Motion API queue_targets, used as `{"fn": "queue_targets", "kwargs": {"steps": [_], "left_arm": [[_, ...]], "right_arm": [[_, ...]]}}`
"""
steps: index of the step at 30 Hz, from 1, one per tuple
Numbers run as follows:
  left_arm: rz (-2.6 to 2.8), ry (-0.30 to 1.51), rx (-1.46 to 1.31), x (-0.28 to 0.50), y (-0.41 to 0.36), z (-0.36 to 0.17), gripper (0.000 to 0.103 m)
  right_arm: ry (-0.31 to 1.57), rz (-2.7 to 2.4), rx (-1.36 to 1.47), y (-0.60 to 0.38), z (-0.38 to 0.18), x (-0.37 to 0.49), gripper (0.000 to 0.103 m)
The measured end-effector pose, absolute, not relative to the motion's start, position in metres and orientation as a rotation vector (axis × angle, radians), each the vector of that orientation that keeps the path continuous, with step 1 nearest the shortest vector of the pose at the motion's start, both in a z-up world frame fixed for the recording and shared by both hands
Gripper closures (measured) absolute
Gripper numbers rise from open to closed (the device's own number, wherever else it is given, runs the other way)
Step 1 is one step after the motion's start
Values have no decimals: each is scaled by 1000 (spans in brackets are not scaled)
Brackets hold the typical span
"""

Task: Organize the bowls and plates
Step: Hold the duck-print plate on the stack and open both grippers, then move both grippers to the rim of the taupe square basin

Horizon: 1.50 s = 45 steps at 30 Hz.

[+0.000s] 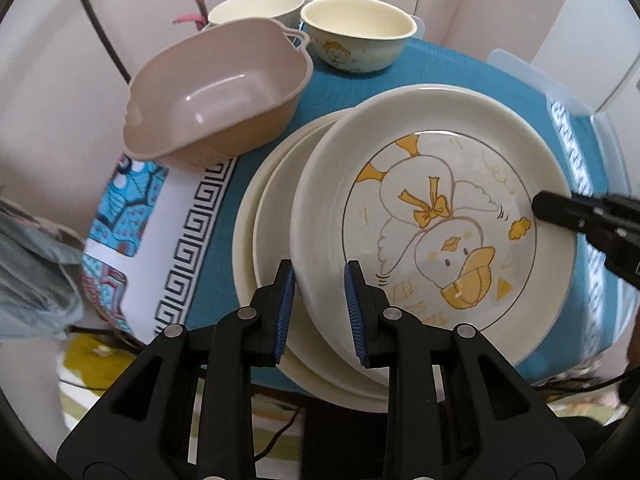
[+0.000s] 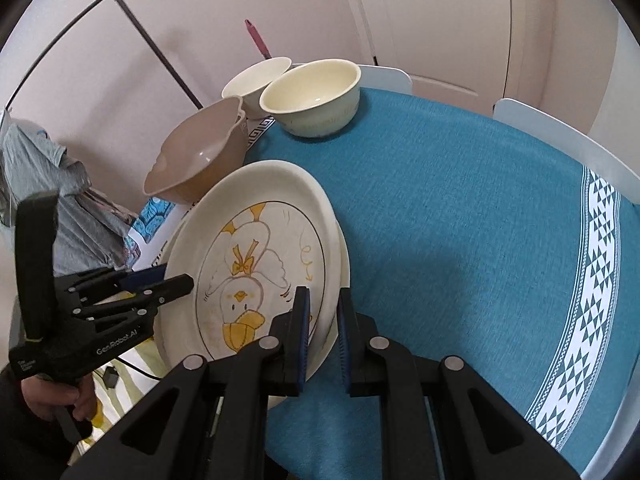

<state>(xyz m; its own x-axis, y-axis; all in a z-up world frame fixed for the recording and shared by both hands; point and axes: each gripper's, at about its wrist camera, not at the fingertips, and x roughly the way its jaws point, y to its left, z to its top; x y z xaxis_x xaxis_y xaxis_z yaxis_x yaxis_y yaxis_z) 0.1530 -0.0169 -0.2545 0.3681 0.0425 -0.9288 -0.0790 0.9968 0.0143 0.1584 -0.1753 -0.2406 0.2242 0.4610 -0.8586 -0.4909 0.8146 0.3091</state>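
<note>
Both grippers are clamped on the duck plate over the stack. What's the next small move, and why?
Probably lower the duck plate flat onto the plate stack before releasing. It sits tilted and offset, with the left gripper and right gripper pinching opposite rims.

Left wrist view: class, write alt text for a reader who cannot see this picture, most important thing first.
The left gripper clamps the near rim of a duck-print plate atop a stack of plates on a blue tablecloth, while the right gripper holds the opposite rim. Behind stand a tan plastic basin and two cream bowls.
</note>
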Motion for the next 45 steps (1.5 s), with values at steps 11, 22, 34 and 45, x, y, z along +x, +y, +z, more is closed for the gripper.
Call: {"fn": "queue_targets", "kwargs": {"steps": [11,22,34,45], "left_arm": [[116,1167,97,143,-24,-251,80],[137,1135,167,137,-26,-245,80],[135,1130,152,135,-21,-244,80],[122,1076,87,132,-12,-207,80]], "right_arm": [[1127,662,-140,-166,-240,156,91],[1139,642,-190,-156,-248,158,91],[1148,622,-208,-152,-250,157,91],[1097,635,-134,-160,-220,159,91]]}}
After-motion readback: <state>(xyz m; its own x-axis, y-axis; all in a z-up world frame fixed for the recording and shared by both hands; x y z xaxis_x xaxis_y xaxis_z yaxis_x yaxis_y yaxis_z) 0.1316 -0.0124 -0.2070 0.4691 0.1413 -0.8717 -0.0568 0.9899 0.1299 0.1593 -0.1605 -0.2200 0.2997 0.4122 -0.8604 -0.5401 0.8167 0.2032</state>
